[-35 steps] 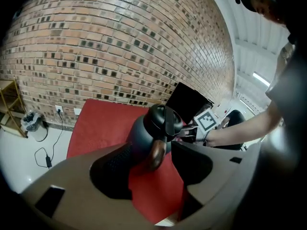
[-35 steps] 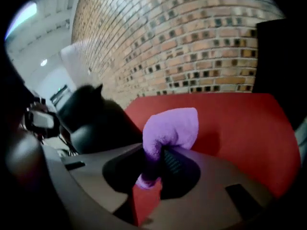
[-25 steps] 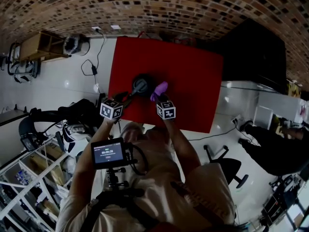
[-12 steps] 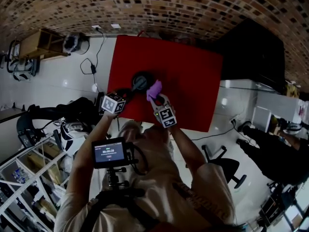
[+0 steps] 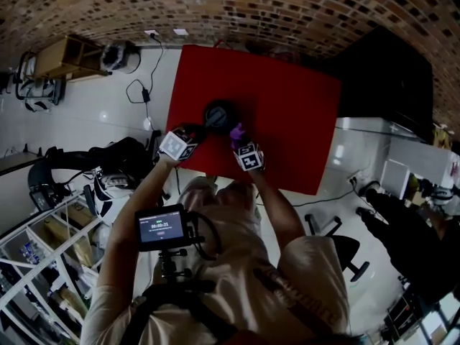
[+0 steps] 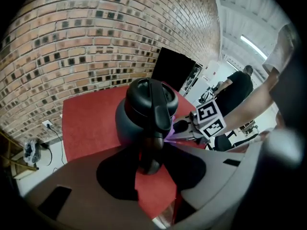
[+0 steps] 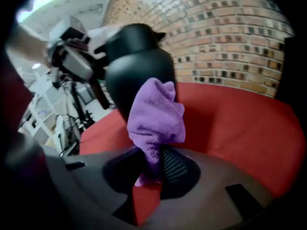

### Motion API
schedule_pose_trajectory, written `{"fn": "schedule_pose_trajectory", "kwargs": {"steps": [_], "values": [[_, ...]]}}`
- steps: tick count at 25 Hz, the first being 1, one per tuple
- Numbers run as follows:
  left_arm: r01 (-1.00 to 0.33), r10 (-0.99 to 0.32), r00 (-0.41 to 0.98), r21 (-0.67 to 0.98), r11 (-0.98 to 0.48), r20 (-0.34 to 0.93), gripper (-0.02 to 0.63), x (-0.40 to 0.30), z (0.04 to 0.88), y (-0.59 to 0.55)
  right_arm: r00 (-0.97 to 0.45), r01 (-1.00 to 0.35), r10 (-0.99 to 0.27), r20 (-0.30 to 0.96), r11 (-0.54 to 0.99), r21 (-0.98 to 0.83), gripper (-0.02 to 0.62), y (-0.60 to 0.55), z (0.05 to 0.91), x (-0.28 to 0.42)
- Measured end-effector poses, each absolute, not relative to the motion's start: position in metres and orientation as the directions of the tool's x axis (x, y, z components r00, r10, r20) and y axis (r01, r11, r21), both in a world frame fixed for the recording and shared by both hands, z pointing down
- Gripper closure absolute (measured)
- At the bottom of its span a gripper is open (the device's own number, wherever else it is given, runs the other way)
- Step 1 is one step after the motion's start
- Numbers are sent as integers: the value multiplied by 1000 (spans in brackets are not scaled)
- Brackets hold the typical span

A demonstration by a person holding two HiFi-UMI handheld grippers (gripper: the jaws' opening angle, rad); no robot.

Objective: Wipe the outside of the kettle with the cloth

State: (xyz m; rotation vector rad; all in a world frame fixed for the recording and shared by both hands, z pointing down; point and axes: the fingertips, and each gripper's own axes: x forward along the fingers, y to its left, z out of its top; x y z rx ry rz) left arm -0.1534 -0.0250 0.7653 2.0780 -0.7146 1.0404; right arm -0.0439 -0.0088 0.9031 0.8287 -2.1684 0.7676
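Head view had the black kettle [image 5: 219, 113] standing upright near the middle of the red table [image 5: 287, 106], with both grippers right in on it. Left gripper [image 6: 151, 169] had just been closing its jaws, and the kettle's handle [image 6: 154, 123] sat between them, pads against it. Right gripper [image 7: 152, 169] was clamped tight on the purple cloth [image 7: 156, 116], the bunched cloth touching the kettle's side.
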Motion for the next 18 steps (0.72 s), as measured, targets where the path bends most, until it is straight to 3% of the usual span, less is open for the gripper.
{"fn": "schedule_pose_trajectory", "kwargs": {"steps": [2,4,7,10,14,18], "values": [[-720,-164,526,335,-608,834,468,-154,765,-24,-476,-833,-396,786,489,-258,500,-28,903,-17],[-725,-171,524,332,-604,834,468,-157,767,-23,-518,-805,-405,754,528,-270,500,-28,873,-26],[-726,-179,531,335,-600,828,468,-155,765,-23,-719,-575,-254,647,740,-348,500,14,816,-80],[-727,-187,520,317,-609,834,469,-158,771,-24,-811,-420,-140,568,816,-397,500,38,783,-123],[-724,-188,506,295,-623,842,474,-160,773,-24,-771,-460,-73,633,751,-473,500,30,830,-147],[-725,-184,473,262,-637,862,479,-164,782,-19,-561,-620,23,827,651,-439,500,31,923,-94]]}}
